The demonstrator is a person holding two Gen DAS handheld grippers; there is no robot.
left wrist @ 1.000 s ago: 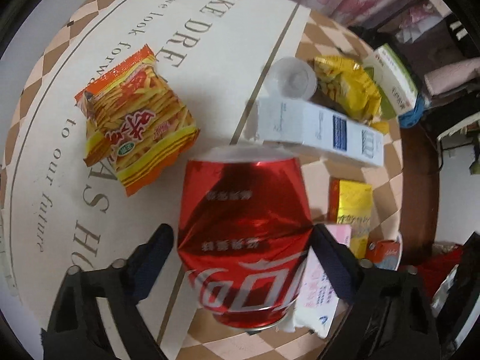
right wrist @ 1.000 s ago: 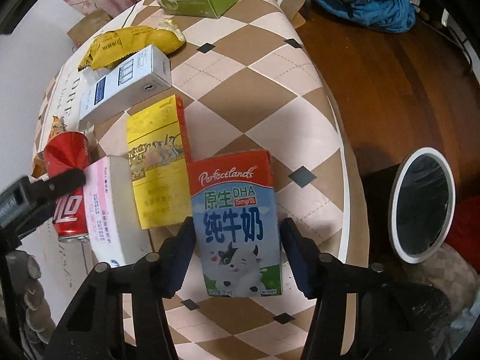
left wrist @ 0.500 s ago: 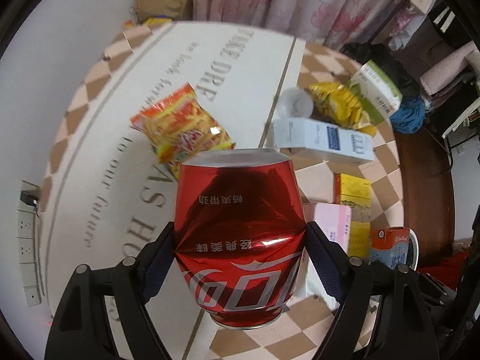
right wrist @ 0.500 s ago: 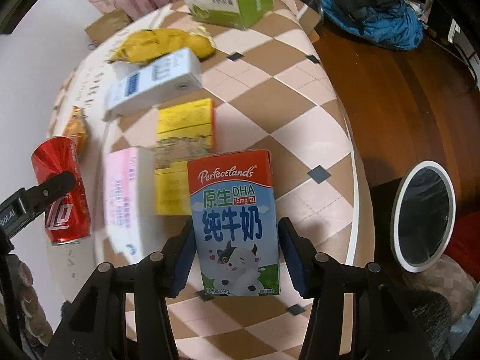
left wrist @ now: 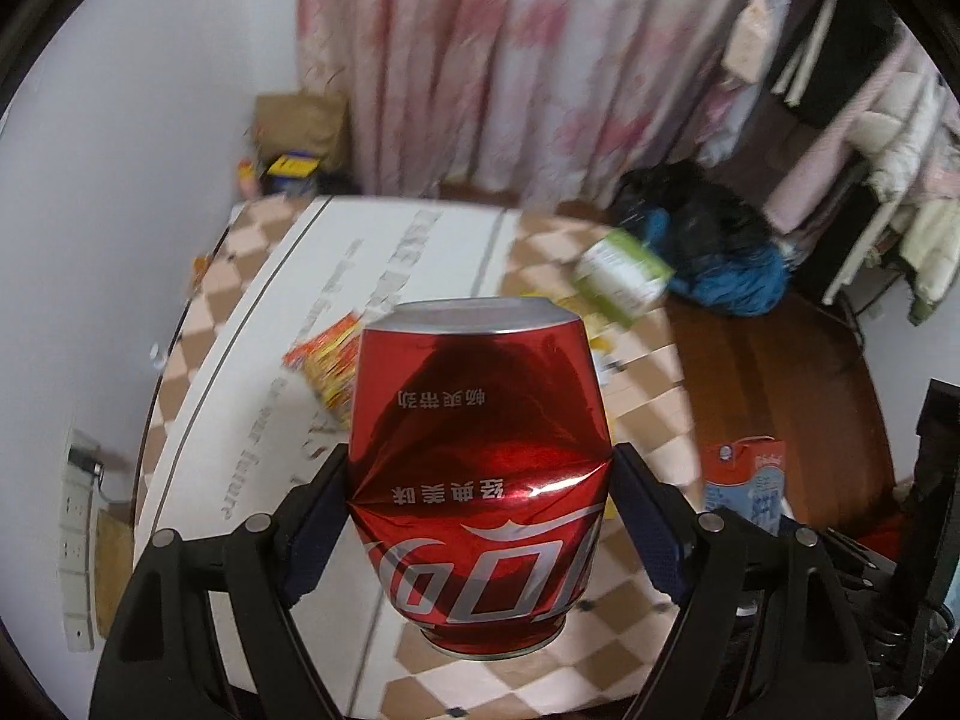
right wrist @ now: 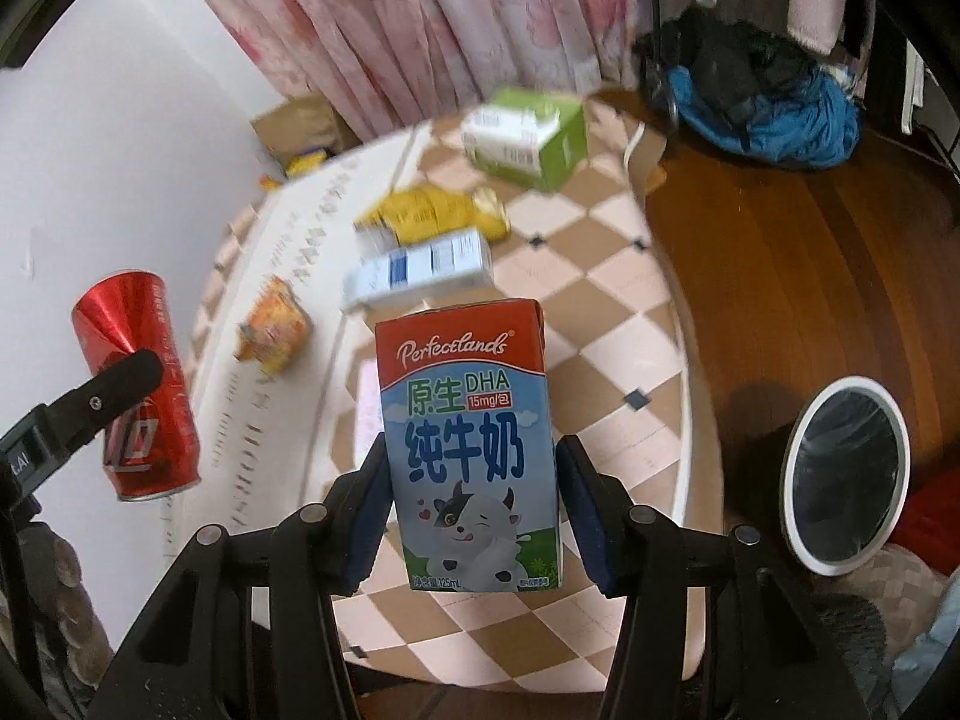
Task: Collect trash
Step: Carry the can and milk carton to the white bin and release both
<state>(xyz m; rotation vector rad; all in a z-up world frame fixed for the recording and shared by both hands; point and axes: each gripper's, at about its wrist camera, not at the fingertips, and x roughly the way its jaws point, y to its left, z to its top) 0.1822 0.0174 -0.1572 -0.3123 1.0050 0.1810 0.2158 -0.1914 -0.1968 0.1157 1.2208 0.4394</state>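
Bedroom, pink curtains; checkered table strewn with wrappers and boxes. Left gripper: clamped on dented red can, raised above table; light, thin-walled, likely slippery, take mid-body. Right gripper: clamped on milk carton, upright, aloft; light, crushable. White-rimmed bin on floor, right.

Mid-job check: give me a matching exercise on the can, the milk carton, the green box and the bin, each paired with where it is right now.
Things:
1. red can
2. milk carton
3. green box
4. white-rimmed bin

Places:
A. on the floor beside the table
B. in the right gripper
C. far end of the table
D. in the left gripper

Pairs: 1-D, 2-B, 3-C, 4-A
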